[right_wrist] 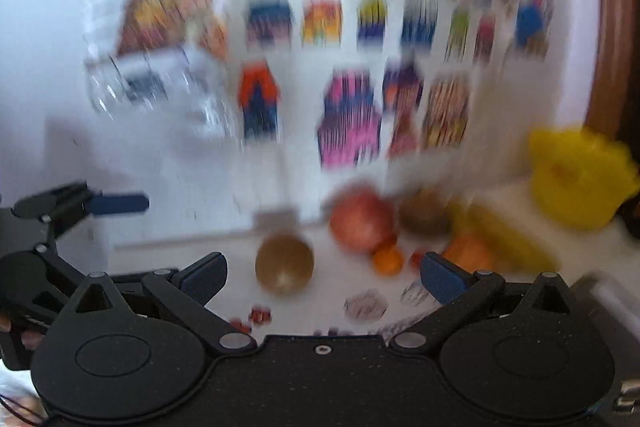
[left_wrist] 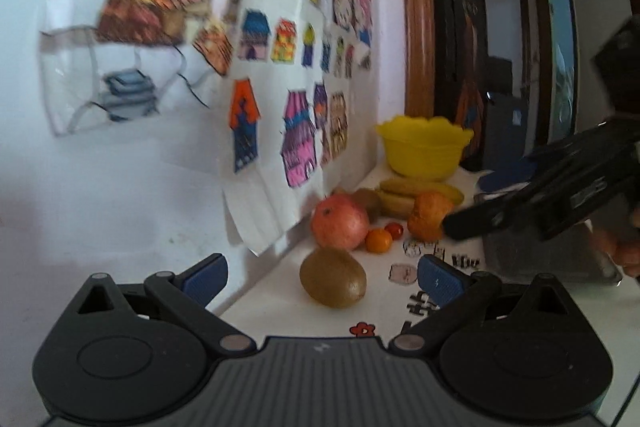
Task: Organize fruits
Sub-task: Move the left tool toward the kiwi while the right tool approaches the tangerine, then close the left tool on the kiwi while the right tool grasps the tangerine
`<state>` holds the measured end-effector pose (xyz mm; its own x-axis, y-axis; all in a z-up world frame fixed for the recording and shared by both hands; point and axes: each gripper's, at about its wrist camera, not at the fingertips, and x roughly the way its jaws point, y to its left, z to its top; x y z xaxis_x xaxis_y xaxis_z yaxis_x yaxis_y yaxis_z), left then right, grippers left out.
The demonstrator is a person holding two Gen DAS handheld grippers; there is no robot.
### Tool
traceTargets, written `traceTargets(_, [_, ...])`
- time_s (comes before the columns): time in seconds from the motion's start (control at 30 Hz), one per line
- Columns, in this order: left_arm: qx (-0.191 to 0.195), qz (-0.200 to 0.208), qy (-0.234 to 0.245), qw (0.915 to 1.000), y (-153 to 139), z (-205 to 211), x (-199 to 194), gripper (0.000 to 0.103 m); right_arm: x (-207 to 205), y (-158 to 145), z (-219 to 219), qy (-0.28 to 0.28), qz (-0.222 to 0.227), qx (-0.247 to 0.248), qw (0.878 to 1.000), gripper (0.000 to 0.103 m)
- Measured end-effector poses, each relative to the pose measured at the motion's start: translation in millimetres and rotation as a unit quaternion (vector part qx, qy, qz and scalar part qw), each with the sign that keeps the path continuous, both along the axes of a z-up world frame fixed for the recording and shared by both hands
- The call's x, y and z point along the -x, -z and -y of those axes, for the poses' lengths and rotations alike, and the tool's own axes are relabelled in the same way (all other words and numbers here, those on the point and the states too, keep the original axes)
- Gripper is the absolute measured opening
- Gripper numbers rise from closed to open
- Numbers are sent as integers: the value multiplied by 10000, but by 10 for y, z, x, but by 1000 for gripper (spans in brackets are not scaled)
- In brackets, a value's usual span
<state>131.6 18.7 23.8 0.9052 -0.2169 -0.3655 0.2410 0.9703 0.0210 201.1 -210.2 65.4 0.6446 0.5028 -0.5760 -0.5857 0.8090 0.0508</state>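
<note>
No fruit is gathered yet. The left gripper (left_wrist: 322,277) and right gripper (right_wrist: 322,277) both hover with fingers spread wide, holding nothing. The nearest kiwi (left_wrist: 333,277) lies on the tabletop (left_wrist: 400,291) straight ahead; a likely next move is closing on it, then carrying it to the empty yellow bowl (left_wrist: 424,147). Visible: two kiwis, one apple (left_wrist: 339,223), one orange (left_wrist: 430,215), one small tangerine (left_wrist: 379,240), bananas (left_wrist: 416,191), cherry tomatoes (left_wrist: 394,229).

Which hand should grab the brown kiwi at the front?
Probably left. The left hand-held gripper is open with the kiwi sitting right between its fingers. In the left wrist view, the right hand-held gripper reaches farther back, near the orange.
</note>
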Motion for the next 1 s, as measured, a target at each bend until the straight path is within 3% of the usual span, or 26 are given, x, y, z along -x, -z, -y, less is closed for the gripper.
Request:
traceTargets(0.37, [-569, -472, 316, 9968, 367, 131, -510, 102, -843, 490, -12, -21, -732, -167, 9972, 85])
traceTargets(0.43, [-576, -578, 394, 9959, 414, 144, -592, 102, -904, 563, -32, 11, -737, -125, 9972, 78])
traceTargets(0.63, [-336, -998, 403, 9936, 436, 120, -769, 102, -994, 658, -60, -112, -685, -73, 9976, 71])
traceTargets(1.0, [-485, -981, 434, 9930, 429, 178, -910, 98, -1107, 774, -179, 60, -489, 177, 9986, 69])
